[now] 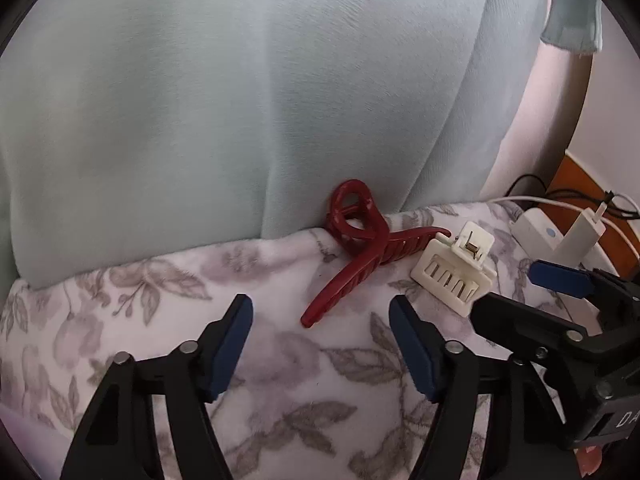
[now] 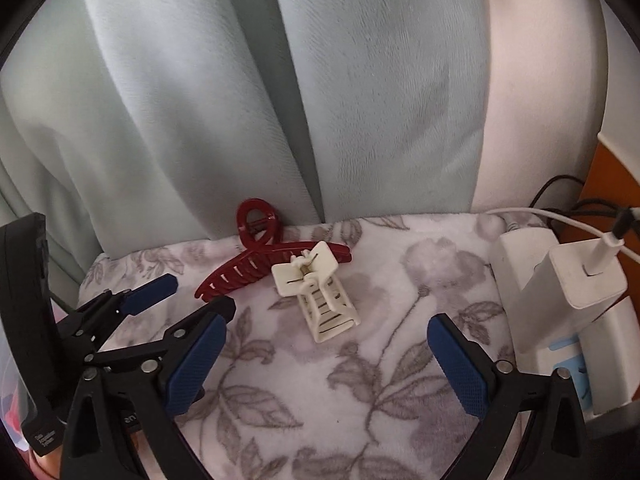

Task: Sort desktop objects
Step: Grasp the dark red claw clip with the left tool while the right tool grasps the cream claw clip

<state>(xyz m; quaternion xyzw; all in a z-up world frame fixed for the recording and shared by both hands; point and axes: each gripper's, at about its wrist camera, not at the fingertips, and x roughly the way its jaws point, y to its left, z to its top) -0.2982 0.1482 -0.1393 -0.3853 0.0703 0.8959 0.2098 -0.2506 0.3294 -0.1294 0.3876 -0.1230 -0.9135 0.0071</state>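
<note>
Now both claws are reaching: left claw (image 1: 320,308) released just before the red hair clip (image 1: 352,240), right claw (image 2: 328,320) released around the white clip (image 2: 320,296) beside it; next, clench.

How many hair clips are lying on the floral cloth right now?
2. The dark red hair clip lies at the back edge of the floral cloth, against the pale green curtain. The cream hair clip lies just right of it. Others may be hidden out of frame.
</note>
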